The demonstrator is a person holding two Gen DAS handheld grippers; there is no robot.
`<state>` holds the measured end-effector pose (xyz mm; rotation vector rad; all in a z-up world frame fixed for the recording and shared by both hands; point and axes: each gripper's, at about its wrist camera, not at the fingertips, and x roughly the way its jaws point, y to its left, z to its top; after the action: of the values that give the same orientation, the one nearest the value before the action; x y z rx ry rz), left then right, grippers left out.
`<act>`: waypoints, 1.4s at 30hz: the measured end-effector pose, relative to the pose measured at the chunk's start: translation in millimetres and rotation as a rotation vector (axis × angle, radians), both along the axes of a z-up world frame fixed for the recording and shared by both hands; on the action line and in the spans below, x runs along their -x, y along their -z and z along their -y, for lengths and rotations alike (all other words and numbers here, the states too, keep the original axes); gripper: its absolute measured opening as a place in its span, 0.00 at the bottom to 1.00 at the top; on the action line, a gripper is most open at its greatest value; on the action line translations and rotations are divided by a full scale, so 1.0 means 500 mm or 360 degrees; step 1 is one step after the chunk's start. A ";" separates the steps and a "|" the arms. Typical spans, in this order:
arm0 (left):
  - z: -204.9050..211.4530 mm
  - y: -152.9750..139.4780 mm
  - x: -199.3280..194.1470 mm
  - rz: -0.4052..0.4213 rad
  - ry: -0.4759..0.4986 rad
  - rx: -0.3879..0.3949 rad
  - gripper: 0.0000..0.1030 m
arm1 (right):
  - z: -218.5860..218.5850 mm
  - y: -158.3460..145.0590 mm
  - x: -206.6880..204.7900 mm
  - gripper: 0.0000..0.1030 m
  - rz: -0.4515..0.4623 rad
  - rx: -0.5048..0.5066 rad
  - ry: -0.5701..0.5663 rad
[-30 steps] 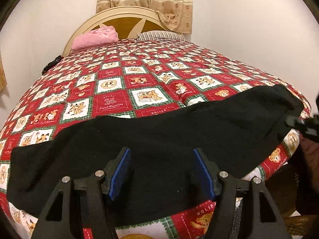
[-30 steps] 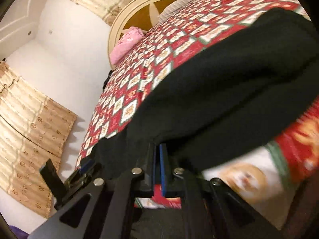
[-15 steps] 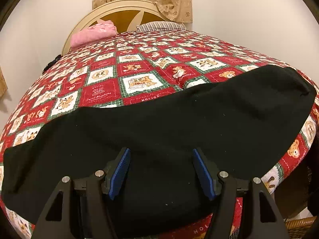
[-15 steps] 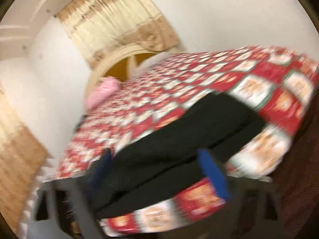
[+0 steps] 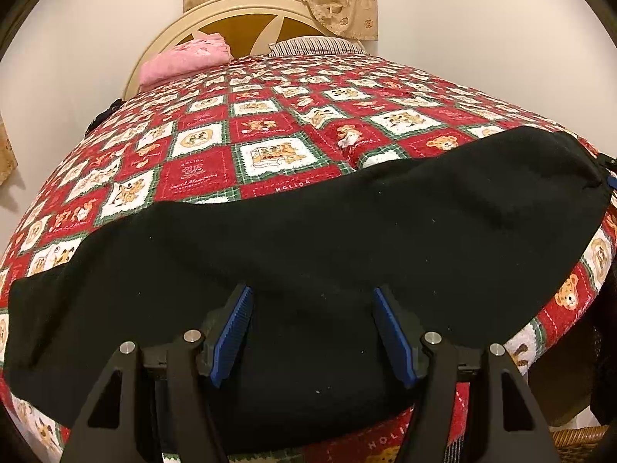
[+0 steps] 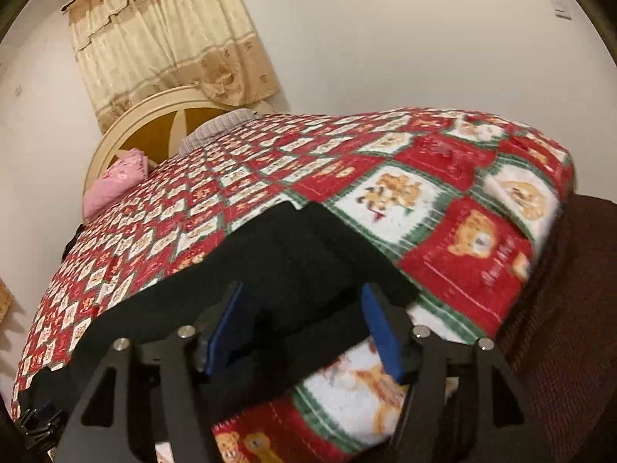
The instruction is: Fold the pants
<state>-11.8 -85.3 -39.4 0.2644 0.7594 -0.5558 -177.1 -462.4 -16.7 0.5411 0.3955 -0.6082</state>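
1. Pants [image 5: 308, 239], black, are laid flat in a long band across the near edge of the quilt [image 5: 270, 123]; seams and waistband are lost in the dark cloth, so which end is which cannot be told.
2. Near fold of the pants is hidden behind the left gripper [image 5: 312, 332] in the left wrist view; the lower edge is cut off by the gripper's frame.
3. Left gripper's jaws are held apart above the cloth, nothing pinched between the blue pads [image 5: 231, 332]; contact with the fabric cannot be judged.
4. Right gripper [image 6: 304, 328] is seen with jaws apart over the end of the pants [image 6: 270, 270] near the bed corner; they have just been opening, and no cloth is clamped between them. The picture is slightly smeared there.
5. Headboard [image 5: 246, 19], pink pillow [image 5: 185, 58] and striped pillow [image 5: 316, 44] are partly masked by the quilt's rise; the curtain [image 6: 162, 38] is cut off at the top in the left wrist view.
6. Against a second earlier: the right gripper's pads were shut together at the pants' edge and are now released; its view has swung from a steep tilt to nearly level. The left wrist view is little changed, with the pants filling slightly more of it.
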 end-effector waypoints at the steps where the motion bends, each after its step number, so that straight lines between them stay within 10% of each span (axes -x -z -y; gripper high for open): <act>1: 0.001 0.000 0.000 0.0000 -0.0001 -0.0005 0.64 | 0.002 -0.001 -0.013 0.64 -0.0028 0.0011 -0.0029; 5: 0.001 0.000 -0.002 -0.0008 -0.0004 -0.0001 0.64 | 0.004 0.003 -0.057 0.14 -0.0238 0.0154 -0.0045; 8: 0.002 -0.001 -0.002 -0.0011 -0.0003 -0.0006 0.64 | -0.002 -0.009 -0.059 0.09 -0.0278 0.0210 -0.0075; 17: -0.007 -0.043 0.004 -0.0006 0.0030 0.0061 0.64 | -0.052 -0.177 0.036 0.08 -0.0065 0.0545 -0.0163; 26: 0.007 -0.055 0.015 0.0030 0.0114 0.0017 0.64 | 0.044 0.003 0.030 0.08 -0.0398 0.0316 -0.0239; 28: 0.017 -0.053 0.015 0.0026 0.0131 0.0010 0.64 | 0.045 -0.009 0.034 0.17 -0.0391 0.0286 -0.0239; 30: 0.029 -0.046 0.014 0.0012 0.0146 0.0005 0.64 | 0.046 -0.030 0.045 0.70 -0.0316 0.0267 -0.0209; 32: 0.044 -0.034 0.018 -0.0012 0.0177 -0.0004 0.64 | 0.043 -0.057 0.068 0.87 -0.0206 0.0321 -0.0129; 36: 0.070 -0.012 0.029 -0.0005 0.0220 -0.0060 0.64 | 0.045 -0.106 0.085 0.49 -0.0022 0.0330 -0.0115; 42: 0.081 -0.002 0.031 -0.0018 0.0203 -0.0052 0.64 | 0.024 -0.104 -0.048 0.49 -0.0280 0.0459 -0.0419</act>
<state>-27.2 -126.0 -38.1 0.3418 0.7668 -0.6665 -153.3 -474.3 35.4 0.1553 0.5256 -0.4491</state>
